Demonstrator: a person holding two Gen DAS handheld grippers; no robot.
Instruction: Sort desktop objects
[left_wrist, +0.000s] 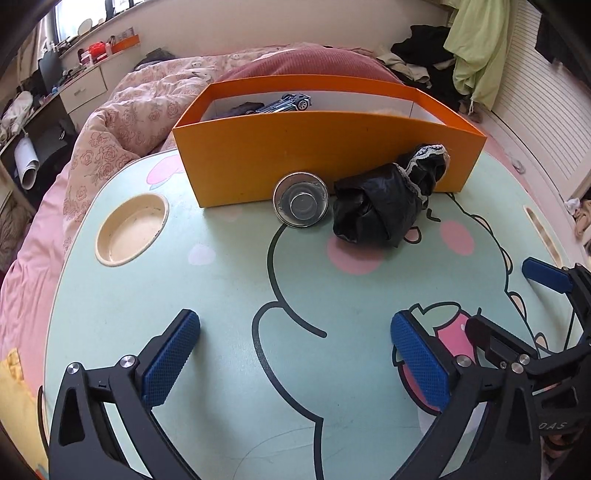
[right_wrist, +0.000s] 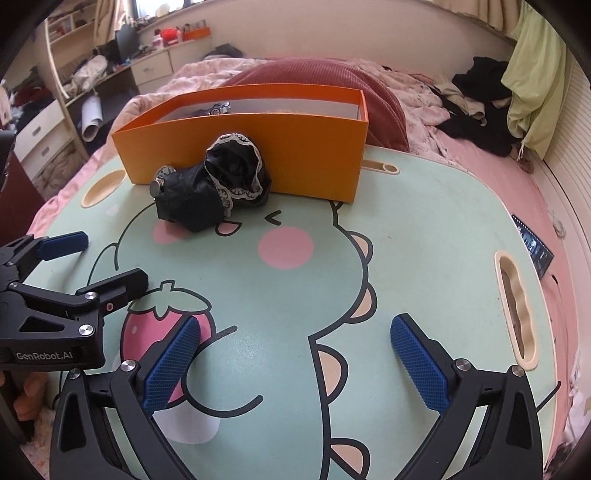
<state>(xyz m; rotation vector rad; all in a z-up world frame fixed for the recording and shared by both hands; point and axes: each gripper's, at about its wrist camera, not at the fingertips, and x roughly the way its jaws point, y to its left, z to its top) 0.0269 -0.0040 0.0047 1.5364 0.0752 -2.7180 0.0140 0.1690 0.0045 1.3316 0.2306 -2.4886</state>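
In the foreground of each wrist view, the left gripper (left_wrist: 295, 354) and the right gripper (right_wrist: 295, 365) are held wide apart, with nothing between the jaws. Beyond them, at upper centre, the black bundle (left_wrist: 384, 206) and steel cup (left_wrist: 301, 199) lie against the orange box (left_wrist: 325, 155). In the right view the bundle's long axis is seen running up-right. The left gripper is judged nearer.
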